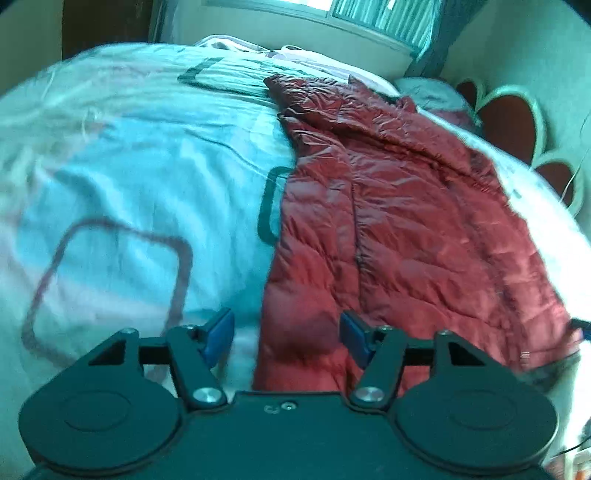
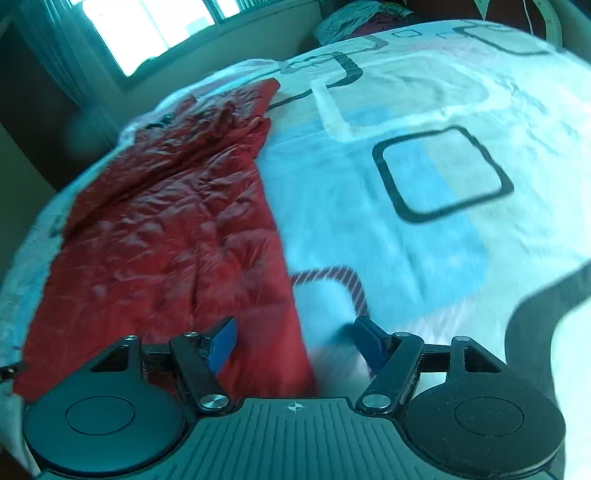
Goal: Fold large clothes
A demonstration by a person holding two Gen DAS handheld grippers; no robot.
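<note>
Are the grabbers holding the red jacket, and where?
No. The left gripper and right gripper are both open, with nothing between their fingers; the red puffer jacket lies loose on the bedspread.

A bed carries everything here, covered by a pale blue and white bedspread point(image 1: 147, 155) printed with rounded-square outlines in dark and reddish tones. A red quilted puffer jacket point(image 1: 388, 221) lies spread flat directly on the bedspread, running from the near edge away toward the far end by the window. In the left wrist view it occupies the right part of the bed; in the right wrist view the jacket point(image 2: 166, 229) lies on the left, with open bedspread point(image 2: 424, 184) to its right. A rumpled bundle of fabric point(image 2: 354, 18) sits at the far end, too blurred to identify.
</note>
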